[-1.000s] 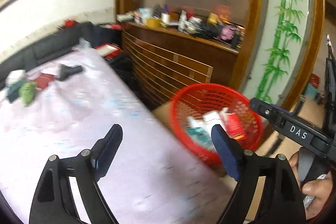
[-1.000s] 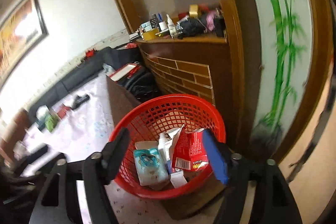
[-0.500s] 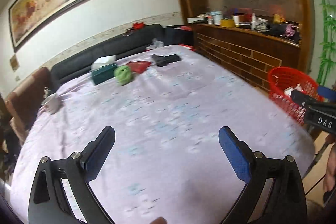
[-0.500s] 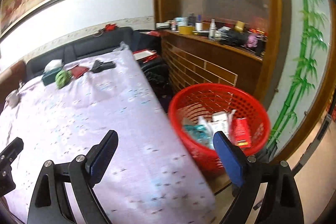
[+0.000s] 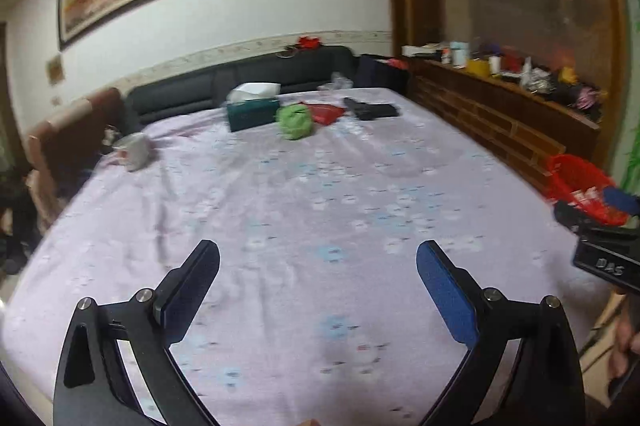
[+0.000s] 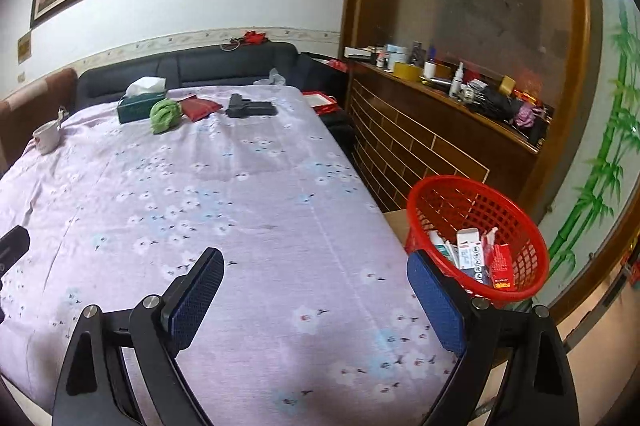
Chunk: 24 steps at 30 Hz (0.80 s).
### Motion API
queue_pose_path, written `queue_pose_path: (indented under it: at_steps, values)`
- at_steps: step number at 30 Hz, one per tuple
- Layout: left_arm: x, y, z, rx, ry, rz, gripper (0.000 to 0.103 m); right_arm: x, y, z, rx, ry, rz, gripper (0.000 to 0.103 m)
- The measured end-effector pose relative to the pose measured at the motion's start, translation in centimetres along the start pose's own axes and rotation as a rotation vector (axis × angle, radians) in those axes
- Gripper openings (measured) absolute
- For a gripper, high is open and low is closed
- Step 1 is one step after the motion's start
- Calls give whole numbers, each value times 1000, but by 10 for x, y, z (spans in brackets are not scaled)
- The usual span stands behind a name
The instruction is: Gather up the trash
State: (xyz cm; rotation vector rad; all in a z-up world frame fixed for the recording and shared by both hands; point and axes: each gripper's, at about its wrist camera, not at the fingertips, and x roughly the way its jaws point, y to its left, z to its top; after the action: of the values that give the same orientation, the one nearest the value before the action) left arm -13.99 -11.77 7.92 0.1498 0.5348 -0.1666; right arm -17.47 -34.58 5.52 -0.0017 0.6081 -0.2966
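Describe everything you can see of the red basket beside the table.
The red basket is round, open-topped plastic lattice, wider at the rim. It stands upright off the table's right edge, on what looks like a cardboard box, in front of the wooden cabinet. Inside lie small cartons and a red packet. Neither gripper touches it.

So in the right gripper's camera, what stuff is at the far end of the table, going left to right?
White cup → tissue box → crumpled green thing → red pouch → black object. Off the table's right edge sits the red basket with trash in it.
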Motion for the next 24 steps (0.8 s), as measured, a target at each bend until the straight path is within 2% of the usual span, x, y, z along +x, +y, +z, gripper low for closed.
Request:
queue_pose_path:
  at_steps: [2,4,6,11,13,15,24]
  values:
    - [1,2,-1,4,16,24,99,1,6,0,-9,5,11,95]
    - [2,2,-3,18,24,11,99,0,11,-1,-19,4,20,95]
    - [0,3,-4,34,17,45,99,-1,17,-1,-35,3,24,95]
    - [-6,-5,-5,101,4,74,99,-3,27,-2,-63,-3,34,95]
    - [-12,-9,-9,130,-45,162,99,-4,30,-2,-71,-7,37,95]
    - [-16,-11,-12,150,-66,196,99,-4,33,-2,-76,-8,41,95]
    - [1,6,-20,82,52,112,99,-3,49,-4,-109,-3,58,95]
